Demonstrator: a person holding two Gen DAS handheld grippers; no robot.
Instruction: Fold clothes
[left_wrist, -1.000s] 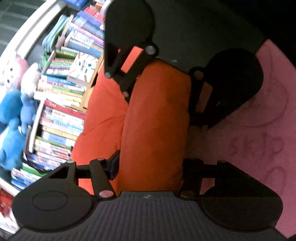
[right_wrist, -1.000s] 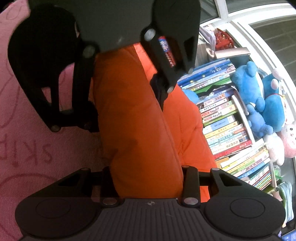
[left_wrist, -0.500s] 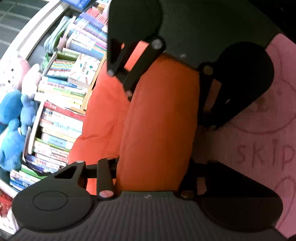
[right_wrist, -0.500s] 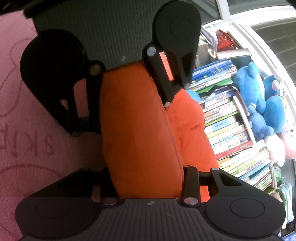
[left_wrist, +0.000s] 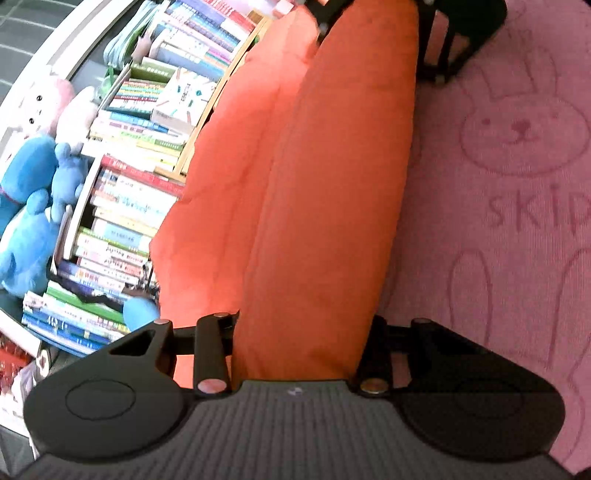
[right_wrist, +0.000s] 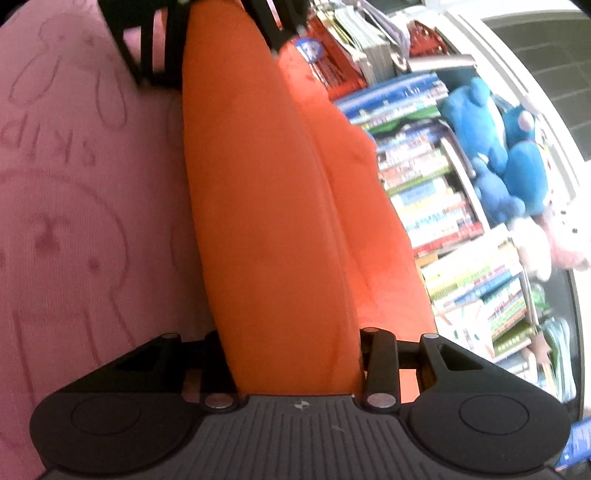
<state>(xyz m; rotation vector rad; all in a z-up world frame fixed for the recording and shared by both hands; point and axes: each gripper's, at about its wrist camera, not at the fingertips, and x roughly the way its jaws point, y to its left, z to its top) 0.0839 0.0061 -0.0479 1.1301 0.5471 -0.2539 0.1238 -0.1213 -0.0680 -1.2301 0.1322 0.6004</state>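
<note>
An orange garment (left_wrist: 317, 192) stretches as a long folded band between my two grippers, above a pink cloth. In the left wrist view my left gripper (left_wrist: 299, 354) is shut on its near end. My right gripper (left_wrist: 373, 22) clamps the far end at the top edge. In the right wrist view my right gripper (right_wrist: 295, 354) is shut on the orange garment (right_wrist: 266, 221). My left gripper (right_wrist: 218, 29) holds the opposite end at the top. A second orange layer (left_wrist: 221, 177) hangs beside the band on the bookshelf side.
The pink cloth (left_wrist: 498, 206) carries a bunny drawing and the word SKIP. Stacks of books (left_wrist: 140, 155) fill shelves along one side. Blue plush toys (right_wrist: 495, 147) and pink plush toys (left_wrist: 40, 103) sit by a white window ledge.
The two grippers have drawn apart. The orange garment between them is now pulled out much longer, and each gripper has receded to the top edge of the other's view.
</note>
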